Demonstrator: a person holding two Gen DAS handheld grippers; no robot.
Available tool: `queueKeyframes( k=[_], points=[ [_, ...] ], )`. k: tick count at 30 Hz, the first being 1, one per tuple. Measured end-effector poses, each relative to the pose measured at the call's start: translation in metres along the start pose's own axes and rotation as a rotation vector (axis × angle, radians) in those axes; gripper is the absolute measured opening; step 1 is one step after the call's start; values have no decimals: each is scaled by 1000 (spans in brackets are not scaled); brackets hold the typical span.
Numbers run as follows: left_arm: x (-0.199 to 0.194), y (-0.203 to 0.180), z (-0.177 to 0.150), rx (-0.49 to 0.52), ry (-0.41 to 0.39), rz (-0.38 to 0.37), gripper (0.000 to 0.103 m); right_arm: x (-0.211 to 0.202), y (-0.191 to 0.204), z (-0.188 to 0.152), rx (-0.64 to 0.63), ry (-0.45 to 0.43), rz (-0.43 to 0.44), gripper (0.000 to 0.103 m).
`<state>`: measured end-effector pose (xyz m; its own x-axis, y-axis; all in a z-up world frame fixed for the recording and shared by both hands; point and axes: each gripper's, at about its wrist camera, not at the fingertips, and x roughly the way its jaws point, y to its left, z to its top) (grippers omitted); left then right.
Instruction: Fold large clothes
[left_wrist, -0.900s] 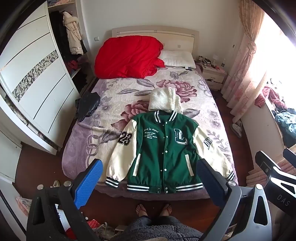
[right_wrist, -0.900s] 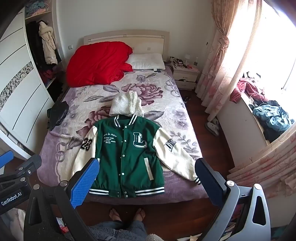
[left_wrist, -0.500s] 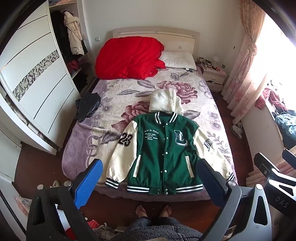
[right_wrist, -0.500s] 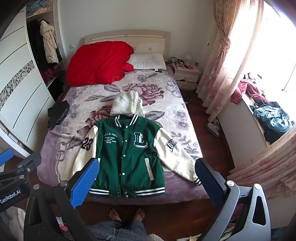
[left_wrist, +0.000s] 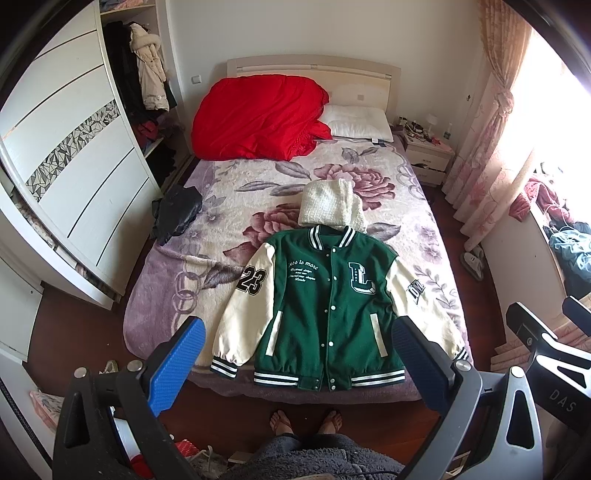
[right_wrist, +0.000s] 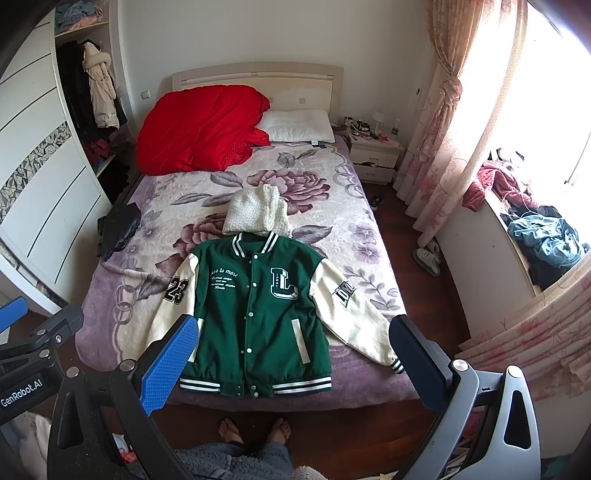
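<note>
On the floral bed, the varsity jacket lies flat; lower both wide-open, empty grippers onto its 2 sleeves.

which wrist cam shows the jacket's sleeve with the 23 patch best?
Left wrist: the sleeve lies in full view, patch to cuff, beside the blue finger. In the right wrist view the blue finger covers the lower part of the sleeve; the patch still shows.

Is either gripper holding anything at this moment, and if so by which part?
Nothing is held. The left gripper and right gripper are both open above the green jacket, which lies flat on the bed.
</note>
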<state>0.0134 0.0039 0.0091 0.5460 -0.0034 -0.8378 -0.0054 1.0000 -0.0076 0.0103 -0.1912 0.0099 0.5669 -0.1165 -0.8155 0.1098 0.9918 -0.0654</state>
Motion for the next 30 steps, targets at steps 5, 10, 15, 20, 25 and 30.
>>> queueKeyframes(
  k=[5, 10, 15, 20, 25, 30],
  points=[
    [-1, 1, -1, -4, -3, -4, 103, -1, 1, 3, 3, -3, 4, 103],
    [-3, 1, 2, -6, -4, -3, 103, -5, 5, 11, -1, -5, 8, 103],
    [-3, 2, 11, -6, -4, -6, 103, -5, 5, 11, -2, -6, 7, 103],
    [-3, 0, 6, -9, -7, -7, 103, -6, 5, 11, 1, -6, 7, 103],
    [-4, -1, 13, -10, -11, -7, 103, -7, 7, 14, -1, -11, 7, 103],
    [-4, -2, 13, -11, -14, -5, 103, -8, 8, 15, -1, -12, 8, 103]
  ],
)
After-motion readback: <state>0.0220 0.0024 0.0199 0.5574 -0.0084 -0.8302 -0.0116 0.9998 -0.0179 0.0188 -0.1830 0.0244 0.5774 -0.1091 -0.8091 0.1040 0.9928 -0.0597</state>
